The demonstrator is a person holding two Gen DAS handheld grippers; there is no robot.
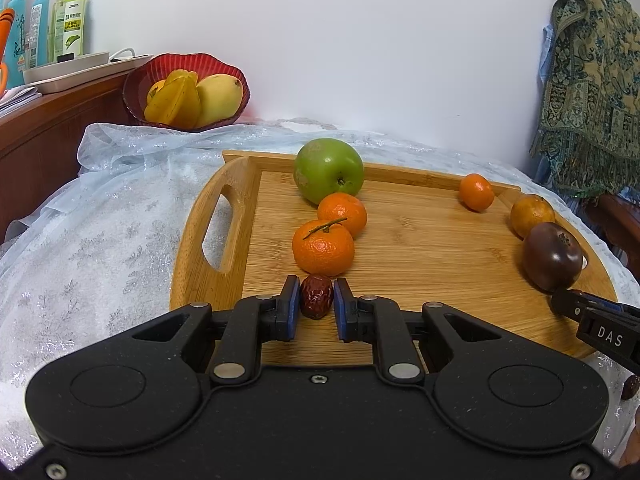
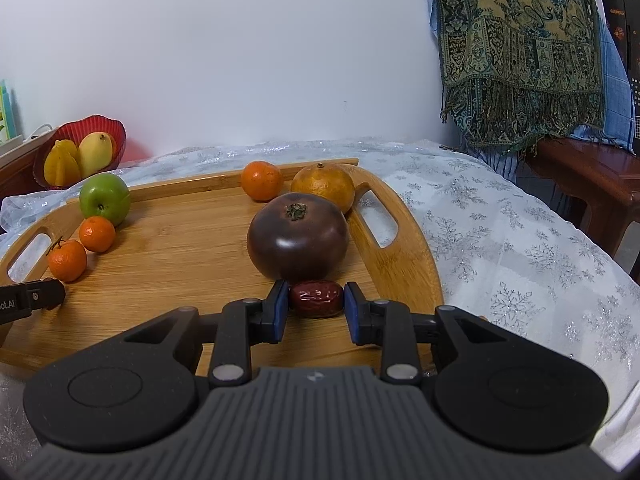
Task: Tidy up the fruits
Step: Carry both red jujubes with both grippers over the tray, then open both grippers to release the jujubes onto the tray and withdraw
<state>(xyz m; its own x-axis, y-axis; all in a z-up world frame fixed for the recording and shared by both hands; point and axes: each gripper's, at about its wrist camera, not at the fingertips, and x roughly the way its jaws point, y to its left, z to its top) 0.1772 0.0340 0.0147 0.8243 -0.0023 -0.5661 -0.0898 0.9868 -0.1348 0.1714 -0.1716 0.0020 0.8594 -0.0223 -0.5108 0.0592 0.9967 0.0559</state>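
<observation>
A bamboo tray (image 1: 420, 248) (image 2: 180, 248) lies on the white cloth. My left gripper (image 1: 316, 300) is shut on a red date (image 1: 317, 296) just in front of two mandarins (image 1: 323, 247) and a green apple (image 1: 329, 170) on the tray's left side. My right gripper (image 2: 316, 300) is shut on a second red date (image 2: 317, 298) right in front of a dark purple fruit (image 2: 297, 236) on the tray's right side, with a dull orange (image 2: 324, 186) and a small mandarin (image 2: 261, 180) behind it.
A red bowl (image 1: 208, 66) with yellow fruit stands at the back left beside a wooden cabinet (image 1: 48, 128) with bottles. A patterned shawl (image 2: 520, 48) hangs at the right over a wooden stand (image 2: 592, 172). Another date (image 1: 632, 386) lies off the tray's right end.
</observation>
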